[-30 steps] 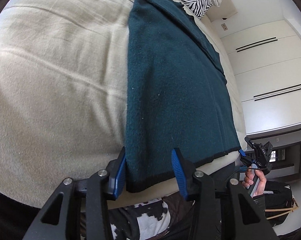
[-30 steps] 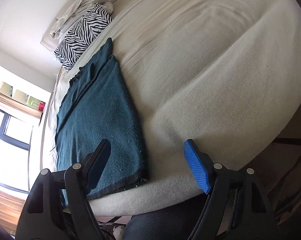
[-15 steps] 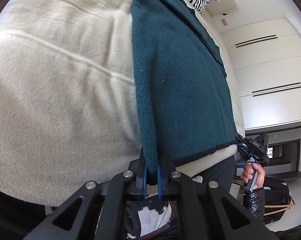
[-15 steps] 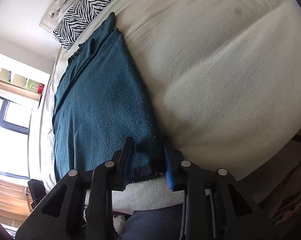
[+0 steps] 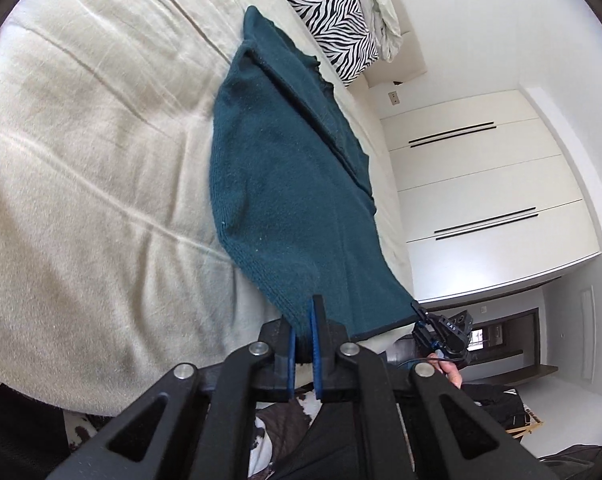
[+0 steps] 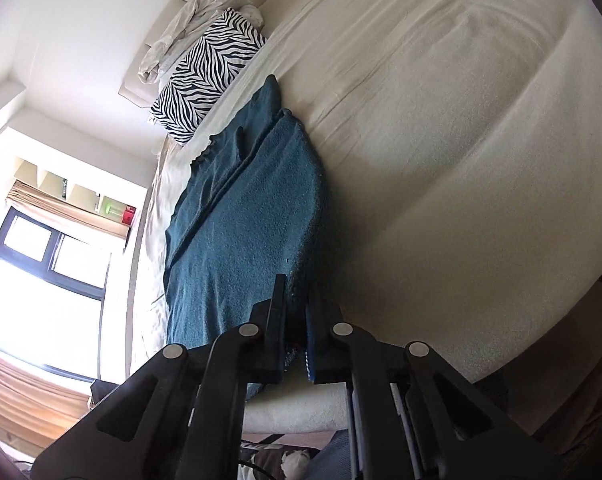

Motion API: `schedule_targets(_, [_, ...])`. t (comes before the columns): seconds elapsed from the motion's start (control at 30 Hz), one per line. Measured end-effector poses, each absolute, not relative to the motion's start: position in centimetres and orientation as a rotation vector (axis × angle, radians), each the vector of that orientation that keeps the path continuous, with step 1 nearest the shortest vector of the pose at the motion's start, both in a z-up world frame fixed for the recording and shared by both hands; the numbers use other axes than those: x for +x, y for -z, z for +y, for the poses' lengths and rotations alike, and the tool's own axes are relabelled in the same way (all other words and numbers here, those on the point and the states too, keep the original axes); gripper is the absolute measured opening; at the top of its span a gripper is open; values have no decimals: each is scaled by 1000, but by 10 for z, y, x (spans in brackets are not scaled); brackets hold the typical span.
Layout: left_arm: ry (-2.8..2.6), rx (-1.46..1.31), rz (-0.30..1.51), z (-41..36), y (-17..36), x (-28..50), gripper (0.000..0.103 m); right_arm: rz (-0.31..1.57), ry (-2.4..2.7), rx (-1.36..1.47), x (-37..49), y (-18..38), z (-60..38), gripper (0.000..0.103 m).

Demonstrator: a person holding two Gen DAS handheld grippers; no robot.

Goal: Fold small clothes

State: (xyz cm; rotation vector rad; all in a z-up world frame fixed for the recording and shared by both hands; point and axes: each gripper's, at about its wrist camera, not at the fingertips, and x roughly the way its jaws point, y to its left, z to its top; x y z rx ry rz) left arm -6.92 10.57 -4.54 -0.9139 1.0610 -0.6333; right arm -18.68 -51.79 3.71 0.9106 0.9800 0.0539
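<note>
A dark teal knit garment (image 5: 293,200) lies lengthwise on the cream bed (image 5: 81,160), its near hem raised off the mattress. My left gripper (image 5: 303,320) is shut on the hem's left corner. My right gripper (image 6: 295,300) is shut on the hem's right corner; the garment (image 6: 245,232) stretches away from it toward the pillow. The right gripper also shows in the left wrist view (image 5: 441,332), held by a hand at the hem's far corner.
A zebra-striped pillow (image 5: 329,12) and a crumpled white cloth (image 5: 381,4) lie at the bed's head. White wardrobe doors (image 5: 481,184) stand along one side, a window (image 6: 41,280) on the other. The bed's near edge (image 6: 301,412) runs just below the grippers.
Both grippers went from open to shut on the hem corners, then lifted the hem and drew it up off the mattress edge.
</note>
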Motion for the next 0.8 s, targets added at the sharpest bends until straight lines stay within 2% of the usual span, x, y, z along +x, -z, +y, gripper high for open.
schedule_targets(0.17, [679,-1019,960,118,32,-64,7,919,-116,940,-172,-50,-509,6])
schedule_targets(0.8, [685,-1187,862,133,20,-21,7,732,-129,928,-93,-93,-512,6])
